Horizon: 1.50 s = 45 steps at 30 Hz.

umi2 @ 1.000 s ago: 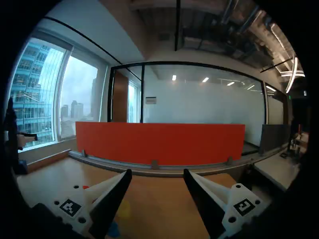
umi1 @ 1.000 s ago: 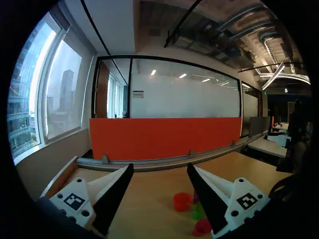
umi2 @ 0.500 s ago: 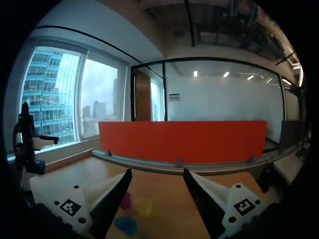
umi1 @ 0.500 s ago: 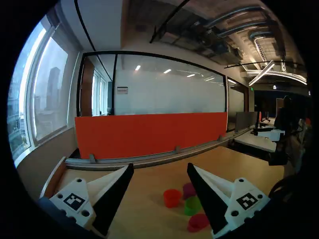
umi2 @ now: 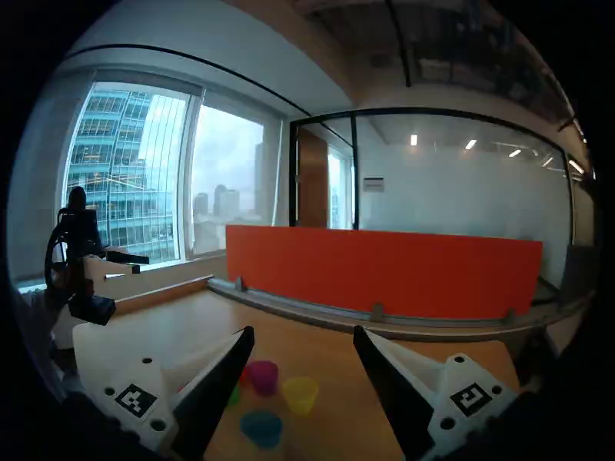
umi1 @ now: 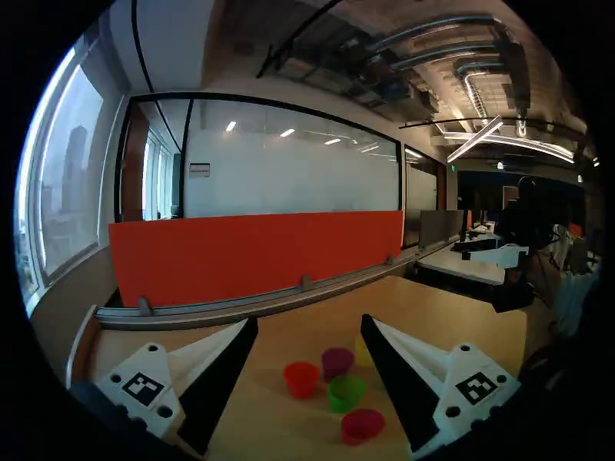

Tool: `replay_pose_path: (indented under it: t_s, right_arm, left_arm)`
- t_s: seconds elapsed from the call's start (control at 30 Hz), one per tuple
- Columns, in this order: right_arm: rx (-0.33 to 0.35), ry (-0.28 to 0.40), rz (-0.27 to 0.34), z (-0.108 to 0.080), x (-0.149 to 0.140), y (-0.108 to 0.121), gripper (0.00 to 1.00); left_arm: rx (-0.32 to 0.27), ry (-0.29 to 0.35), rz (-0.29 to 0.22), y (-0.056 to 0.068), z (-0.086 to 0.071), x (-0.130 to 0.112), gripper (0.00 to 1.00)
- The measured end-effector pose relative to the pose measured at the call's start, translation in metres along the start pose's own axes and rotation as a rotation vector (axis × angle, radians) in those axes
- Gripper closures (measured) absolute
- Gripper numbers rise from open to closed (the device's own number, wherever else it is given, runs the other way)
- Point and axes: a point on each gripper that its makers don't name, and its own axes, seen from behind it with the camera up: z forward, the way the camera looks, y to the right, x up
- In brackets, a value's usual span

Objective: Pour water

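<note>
Left gripper (umi1: 307,319) wide, empty; right gripper (umi2: 302,329) wide, empty — coloured cups (umi1: 346,392) on table (umi1: 453,323)

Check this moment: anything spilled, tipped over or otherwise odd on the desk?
Nothing stands out. The red cup, purple cup, green cup and pink cup stand upright on the desk; no spill visible. The left hand-held gripper and right hand-held gripper are open, empty.

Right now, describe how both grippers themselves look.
The left gripper and the right gripper look alike. Each has two wedge-shaped fingers that taper to points, black on the inner faces and white on the outer shells. Each shell carries a black-and-white square marker and small round holes.
</note>
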Motion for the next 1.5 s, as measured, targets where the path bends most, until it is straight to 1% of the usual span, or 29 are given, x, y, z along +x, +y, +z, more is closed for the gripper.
replay_pose_path:
  t_s: [0.1, 0.2, 0.4, 0.7, 0.9, 1.0, 1.3, 1.5]
  right_arm:
    - [0.033, -0.013, -0.014, 0.000, -0.002, -0.008, 0.00]
    - [0.063, -0.020, -0.030, 0.000, -0.004, -0.014, 0.00]
    - [0.102, -0.038, -0.045, 0.000, -0.009, -0.022, 0.00]
    - [0.165, -0.083, -0.053, -0.002, -0.029, -0.031, 0.00]
    - [0.198, -0.115, -0.062, -0.002, -0.042, -0.034, 0.00]
    - [0.217, -0.130, -0.075, -0.002, -0.049, -0.037, 0.00]
    - [0.262, -0.183, -0.116, -0.001, -0.071, -0.046, 0.00]
    - [0.279, -0.217, -0.124, 0.001, -0.085, -0.049, 0.00]
  left_arm:
    - [-0.031, -0.010, -0.001, 0.009, 0.002, -0.003, 0.00]
    - [-0.058, -0.023, -0.005, 0.015, 0.005, -0.007, 0.00]
    - [-0.100, -0.060, 0.004, 0.021, 0.011, -0.020, 0.00]
    - [-0.174, -0.106, 0.022, 0.030, 0.016, -0.037, 0.00]
    - [-0.214, -0.157, 0.029, 0.035, 0.022, -0.054, 0.00]
    - [-0.231, -0.174, 0.041, 0.038, 0.024, -0.061, 0.00]
    - [-0.274, -0.244, 0.107, 0.049, 0.031, -0.094, 0.00]
    - [-0.301, -0.285, 0.120, 0.057, 0.036, -0.112, 0.00]
